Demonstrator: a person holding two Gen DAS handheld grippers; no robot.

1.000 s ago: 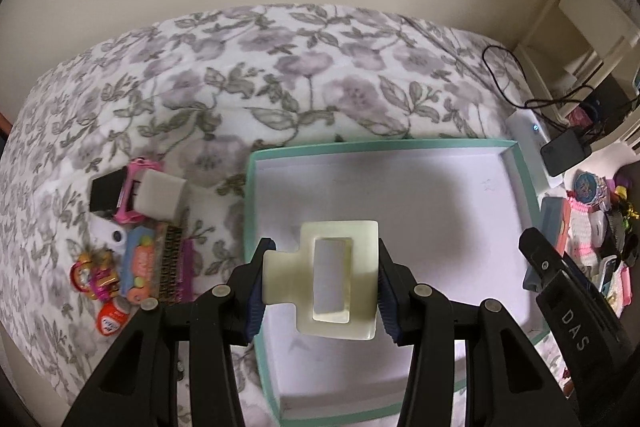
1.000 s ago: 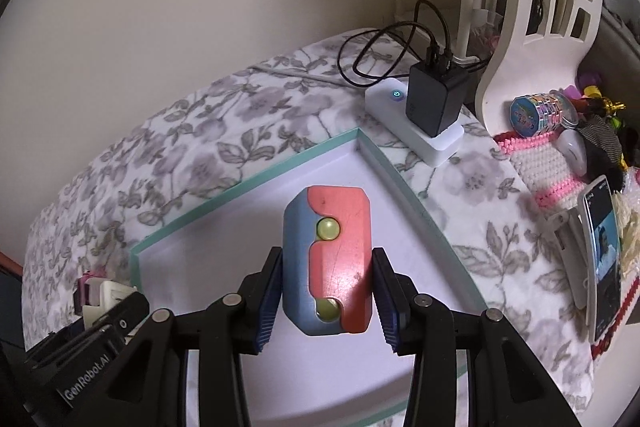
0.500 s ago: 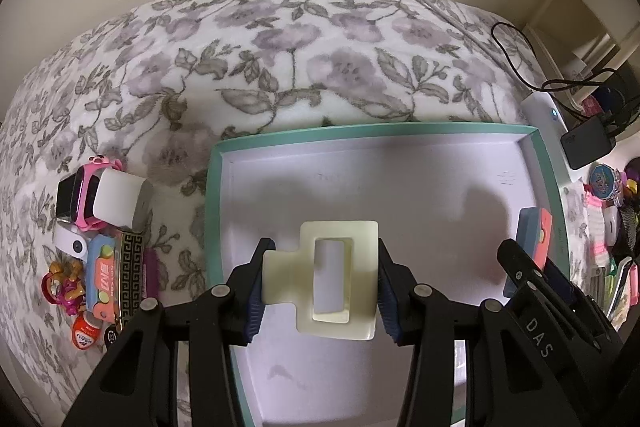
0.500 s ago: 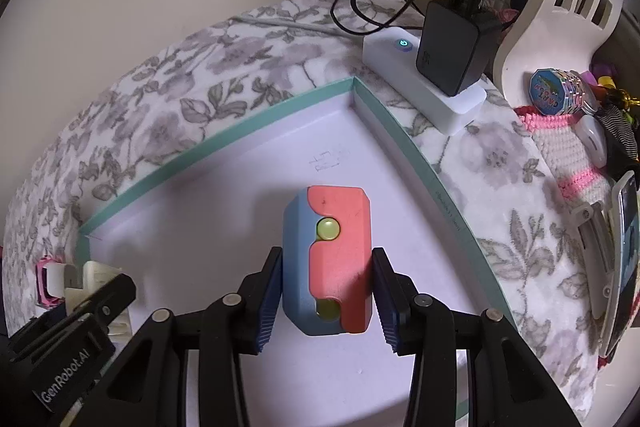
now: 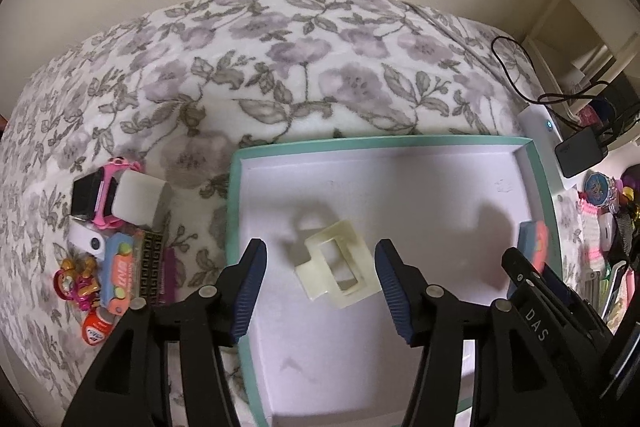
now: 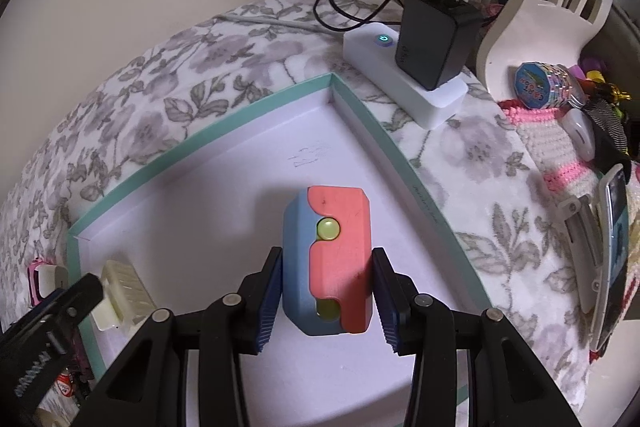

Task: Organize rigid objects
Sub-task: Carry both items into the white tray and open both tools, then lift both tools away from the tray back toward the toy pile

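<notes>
A shallow teal-rimmed box (image 5: 233, 211) with a pale lilac floor lies on the floral bedspread. My left gripper (image 5: 320, 281) is open over it, and a cream hair claw clip (image 5: 338, 269) lies on the box floor between its fingers, tilted. The clip also shows in the right wrist view (image 6: 124, 293). My right gripper (image 6: 326, 301) is shut on a blue-and-coral block with yellow buttons (image 6: 328, 259), held over the box (image 6: 360, 115) near its right wall. The block peeks out in the left wrist view (image 5: 532, 243).
A pile of small items lies left of the box: a pink watch with a white cube (image 5: 120, 193), a blue-orange toy (image 5: 118, 271), a patterned bar (image 5: 150, 269), a red cap (image 5: 96, 327). A white power strip with black charger (image 6: 428, 43) sits past the far right corner. Clutter (image 6: 576, 131) lines the right.
My left gripper has opened and let go of the cream clip, which now lies tilted on the box floor. My right gripper moved lower and further over the box with the block.
</notes>
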